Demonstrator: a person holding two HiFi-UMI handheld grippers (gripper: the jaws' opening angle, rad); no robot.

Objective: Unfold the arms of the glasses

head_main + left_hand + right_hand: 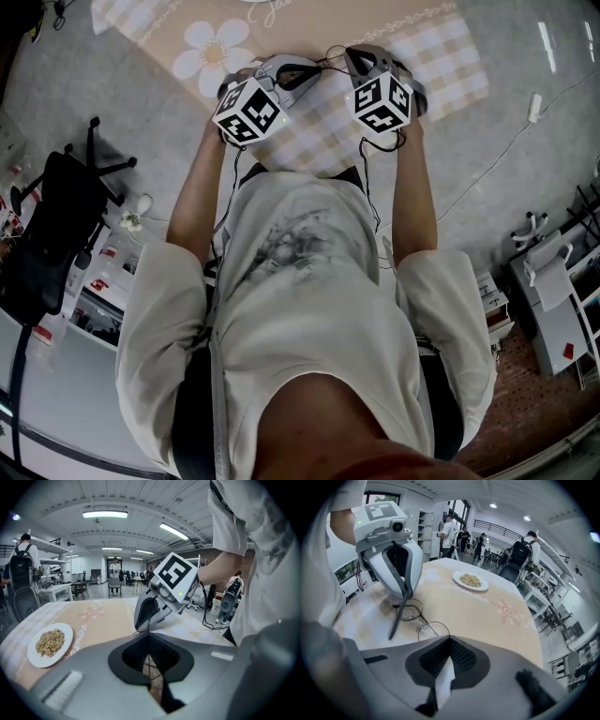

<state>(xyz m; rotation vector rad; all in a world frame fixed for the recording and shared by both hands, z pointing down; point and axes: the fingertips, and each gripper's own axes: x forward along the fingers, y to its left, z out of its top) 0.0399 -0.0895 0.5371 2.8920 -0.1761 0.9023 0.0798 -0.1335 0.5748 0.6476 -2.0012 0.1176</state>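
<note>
Right gripper view: my left tool [407, 595] and right tool [446, 641] each clamp the glasses [411, 610], this side of the plate [470, 581].

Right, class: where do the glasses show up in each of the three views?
Head view: hidden between the left gripper and the right gripper.
Left gripper view: the glasses show only as a thin dark wire, centre, between its shut jaws.
Right gripper view: glasses centre-left, dark arm clamped by the left gripper.
Shared landmark: the flower-print tablecloth.
</note>
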